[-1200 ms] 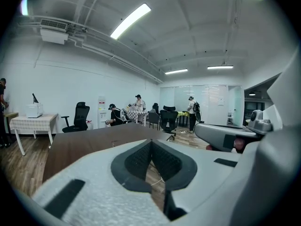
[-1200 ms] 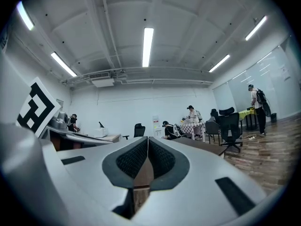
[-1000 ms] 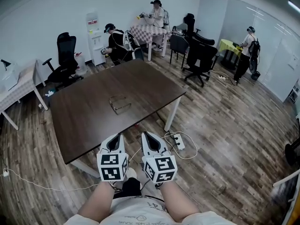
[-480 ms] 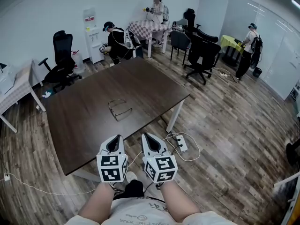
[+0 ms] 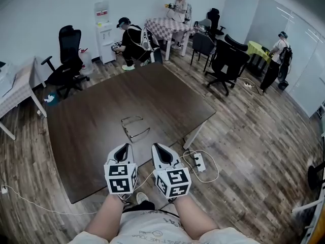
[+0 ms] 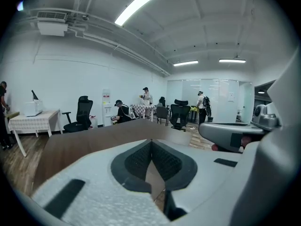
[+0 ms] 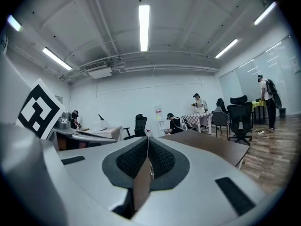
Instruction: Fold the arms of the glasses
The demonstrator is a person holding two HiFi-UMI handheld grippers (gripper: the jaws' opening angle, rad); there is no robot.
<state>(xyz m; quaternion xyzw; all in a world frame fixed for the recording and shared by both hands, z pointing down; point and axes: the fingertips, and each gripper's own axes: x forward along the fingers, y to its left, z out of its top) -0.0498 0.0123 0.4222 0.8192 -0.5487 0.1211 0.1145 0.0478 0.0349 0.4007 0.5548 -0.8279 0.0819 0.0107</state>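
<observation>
Approach step. Hovering with left gripper and right gripper side by side, jaws pressed together on nothing, just short of the glasses (arms seemingly unfolded) on the dark table. Next, probably: reaching forward, opening, pinching one arm.

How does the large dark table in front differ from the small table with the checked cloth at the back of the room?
The dark table has a bare brown top; the checked table is covered with a cloth. The dark table is much larger. Glasses lie on the dark table; a person stands at the checked table. Both have white legs.
</observation>
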